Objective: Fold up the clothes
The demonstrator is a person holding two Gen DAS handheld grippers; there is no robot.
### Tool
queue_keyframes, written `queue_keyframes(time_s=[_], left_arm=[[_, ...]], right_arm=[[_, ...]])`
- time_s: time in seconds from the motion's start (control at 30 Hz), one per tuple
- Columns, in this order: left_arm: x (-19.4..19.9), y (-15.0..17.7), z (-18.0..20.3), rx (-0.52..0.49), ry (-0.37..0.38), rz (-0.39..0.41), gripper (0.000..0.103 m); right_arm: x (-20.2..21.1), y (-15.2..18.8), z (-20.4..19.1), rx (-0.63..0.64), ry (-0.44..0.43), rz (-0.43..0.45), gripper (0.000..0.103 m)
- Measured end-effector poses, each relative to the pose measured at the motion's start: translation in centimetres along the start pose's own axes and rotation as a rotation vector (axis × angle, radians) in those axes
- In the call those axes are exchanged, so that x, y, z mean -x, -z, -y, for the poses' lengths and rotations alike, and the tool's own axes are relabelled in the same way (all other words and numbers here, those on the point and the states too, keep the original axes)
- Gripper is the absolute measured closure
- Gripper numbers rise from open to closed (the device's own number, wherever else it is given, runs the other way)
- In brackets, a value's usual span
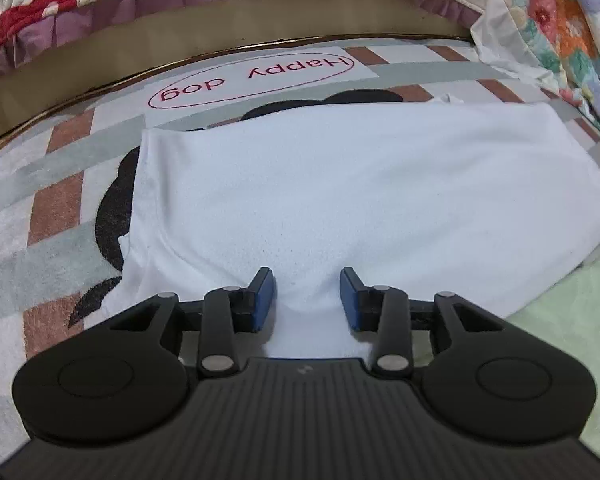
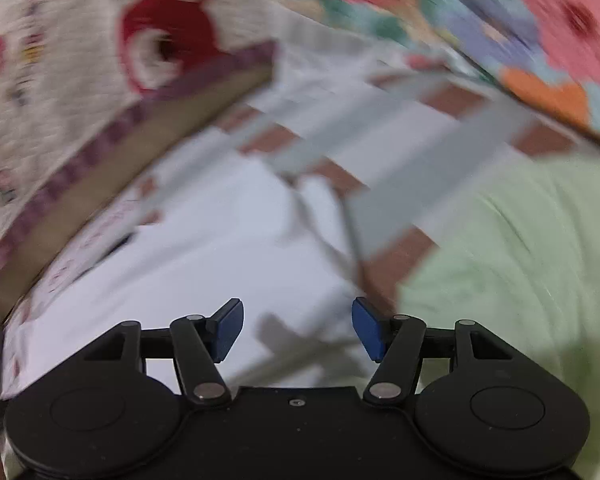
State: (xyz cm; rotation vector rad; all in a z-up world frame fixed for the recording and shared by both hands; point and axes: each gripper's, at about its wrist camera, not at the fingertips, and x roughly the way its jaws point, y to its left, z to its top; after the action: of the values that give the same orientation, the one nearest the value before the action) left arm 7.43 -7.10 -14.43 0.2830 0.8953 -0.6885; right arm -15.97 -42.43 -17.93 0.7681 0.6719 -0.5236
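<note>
I see a patterned rug (image 1: 60, 208) with checks and a "Happy dog" print filling most of the left view, a bed skirt (image 1: 112, 0) beyond it at the far edge. On the rug lies the white garment (image 1: 340, 192), flat and smooth in a broad rectangle, its long axis running left to right across my view, one long edge facing me. Its left edge shows a seam line like a turned-in side, so I judge it is partly folded; whether a further fold is wanted or this is the finished shape, I cannot settle from here. A pale green cloth (image 2: 520, 260) lies just beside it on the near right. My left claw (image 1: 308, 300) sits low over the near edge of the white garment, jaws moderately wide and holding nothing, cloth showing between them. My right claw (image 2: 298, 330) is blurred with motion, jaws wide and empty, over the garment's right end. Any further fold would need both claws pinching that near edge evenly, lifting without dragging the layers apart
</note>
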Motion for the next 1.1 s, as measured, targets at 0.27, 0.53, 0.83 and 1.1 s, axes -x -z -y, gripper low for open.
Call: queue_keyframes(time_s=[0.27,0.53,0.83,1.1], left_arm=[[-0.1,0.1,-0.4,0.050,0.010,-0.012,0.065],[2.1,-0.8,4.5,-0.127,0.114,0.115,0.064],[-2.2,-1.8,8.8,-0.099,0.197,-0.041,0.063],[-2.3,-1.6,8.2,-0.045,0.216,-0.057,0.063]], right_arm=[[-2.3,1.5,1.4,-0.182,-0.121,-0.086,0.035],[-4.0,2.9,0.9,-0.324,-0.207,0.093,0.036],[-2.7,2.1,-0.6,-0.229,-0.244,0.248,0.076],[-5.5,2.4,1.9,-0.404,-0.255,0.098,0.049]])
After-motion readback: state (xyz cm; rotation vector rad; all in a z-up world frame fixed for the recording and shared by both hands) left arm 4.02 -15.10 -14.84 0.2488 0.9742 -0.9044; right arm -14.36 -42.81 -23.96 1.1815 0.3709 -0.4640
